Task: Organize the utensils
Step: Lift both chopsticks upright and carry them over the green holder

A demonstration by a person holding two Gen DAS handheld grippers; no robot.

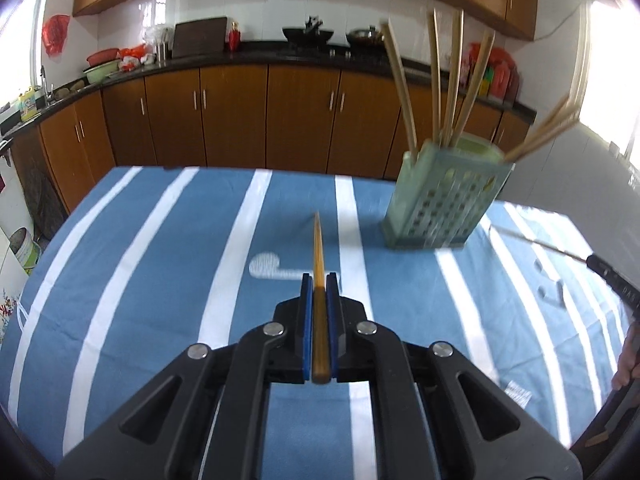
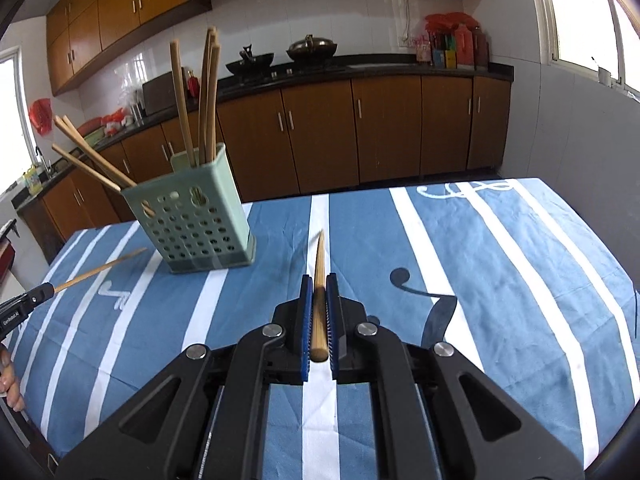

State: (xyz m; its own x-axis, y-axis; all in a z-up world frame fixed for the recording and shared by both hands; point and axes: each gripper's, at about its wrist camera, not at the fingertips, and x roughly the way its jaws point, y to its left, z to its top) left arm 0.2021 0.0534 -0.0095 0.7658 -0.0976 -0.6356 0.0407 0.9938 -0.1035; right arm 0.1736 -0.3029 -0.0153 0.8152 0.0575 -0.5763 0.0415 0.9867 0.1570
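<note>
My left gripper (image 1: 320, 280) is shut on a wooden chopstick (image 1: 318, 248) that points forward over the table. My right gripper (image 2: 320, 280) is shut on another wooden chopstick (image 2: 319, 258), also pointing forward. A pale green perforated utensil holder (image 1: 444, 196) stands upright on the blue striped tablecloth (image 1: 160, 260), ahead and right of the left gripper, with several chopsticks (image 1: 448, 80) in it. In the right wrist view the holder (image 2: 192, 220) is ahead and left. The left gripper with its chopstick shows at that view's left edge (image 2: 24, 304); the right gripper shows at the left view's right edge (image 1: 608, 276).
The table's far edge (image 1: 260, 168) lies just behind the holder. Beyond it are brown kitchen cabinets (image 2: 380, 128) and a dark counter with pots (image 2: 312, 48). Bright windows are at the sides.
</note>
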